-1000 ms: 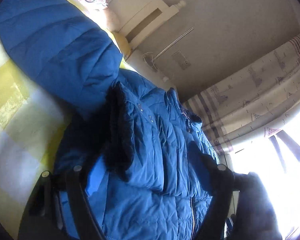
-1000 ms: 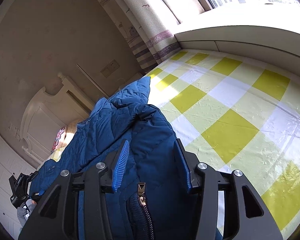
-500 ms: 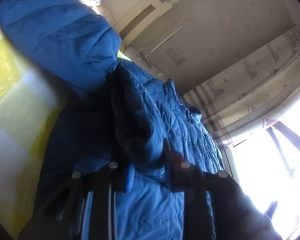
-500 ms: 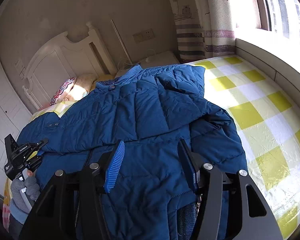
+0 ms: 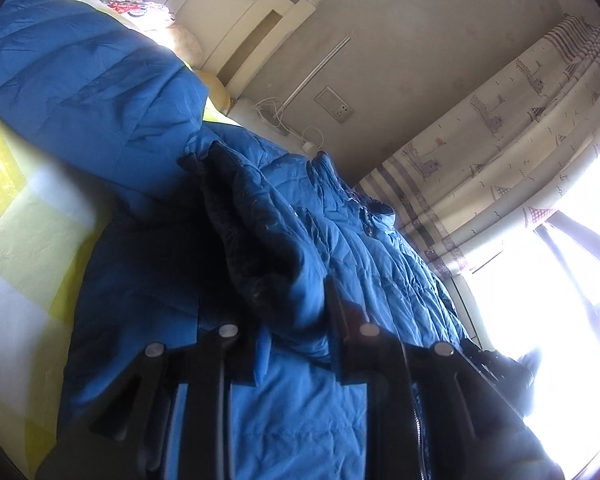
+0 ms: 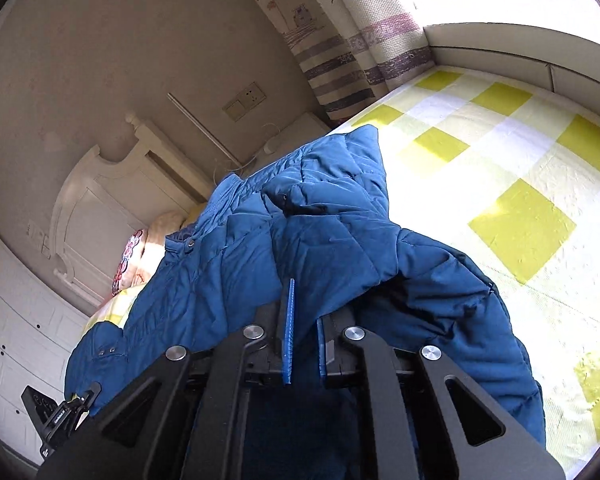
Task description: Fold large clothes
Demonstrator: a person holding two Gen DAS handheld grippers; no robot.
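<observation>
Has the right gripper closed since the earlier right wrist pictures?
Yes. The right gripper jaws have just been closing and now pinch a fold of the blue jacket; earlier they stood wide apart over it, against the gripper's own frame.

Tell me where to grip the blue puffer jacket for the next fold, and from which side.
Grip the blue puffer jacket along its near hem edge, coming in low from the near side of the bed. The hem bunches into thin ridges there that fit between the pads. Both the right claw and the left claw are already clamped on such ridges.
</observation>
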